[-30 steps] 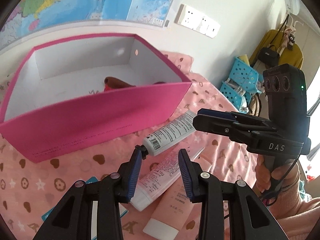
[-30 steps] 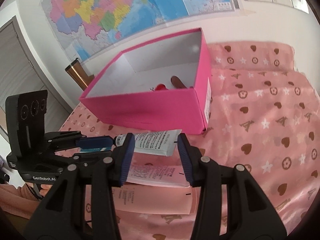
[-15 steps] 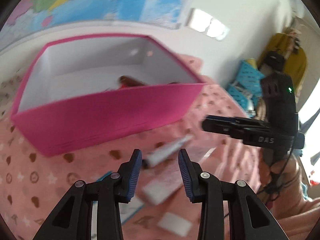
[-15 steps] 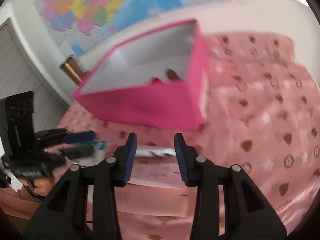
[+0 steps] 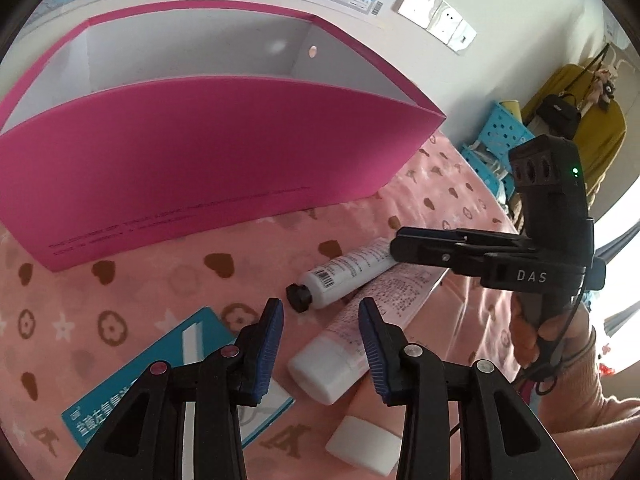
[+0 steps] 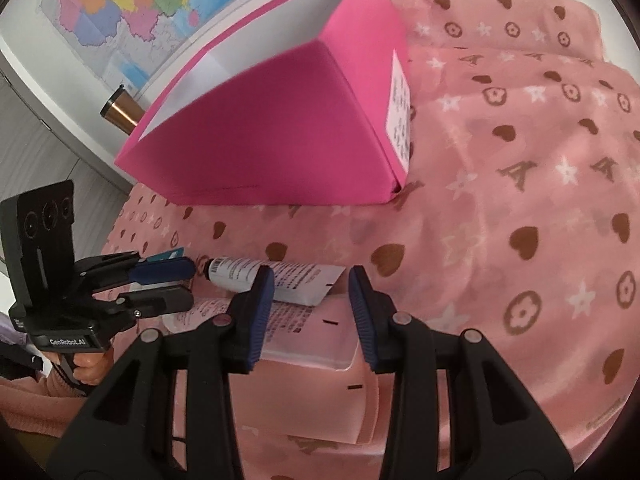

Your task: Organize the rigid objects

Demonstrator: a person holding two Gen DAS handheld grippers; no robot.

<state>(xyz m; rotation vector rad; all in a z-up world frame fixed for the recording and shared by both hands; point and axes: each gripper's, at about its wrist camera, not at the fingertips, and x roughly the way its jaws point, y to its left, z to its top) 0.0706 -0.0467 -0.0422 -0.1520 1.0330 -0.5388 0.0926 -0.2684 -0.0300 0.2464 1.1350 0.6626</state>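
Observation:
Three tubes lie side by side on the pink blanket: a white tube with a black cap [image 5: 344, 272] [image 6: 248, 270], a pink tube with a white cap [image 5: 360, 332] [image 6: 288, 320], and a second pink tube [image 5: 362, 446] nearest me. My left gripper [image 5: 320, 332] [image 6: 176, 284] hovers just over the first pink tube's cap end, its jaws opening and pressing on nothing. My right gripper [image 6: 312, 300] [image 5: 400, 246] is open above the tubes' flat tail ends, gripping nothing. The open pink box [image 5: 200, 168] [image 6: 280, 140] stands behind them.
A teal flat packet [image 5: 160, 380] lies left of the tubes, under my left fingers. A copper bottle [image 6: 120, 112] stands behind the box by the wall map. Blue baskets [image 5: 496, 140] and a yellow coat are off to the right. A hand holds each gripper's handle.
Both grippers have sunk toward the tubes, so the box looms larger and its inside is hidden. The right jaws have narrowed a little.

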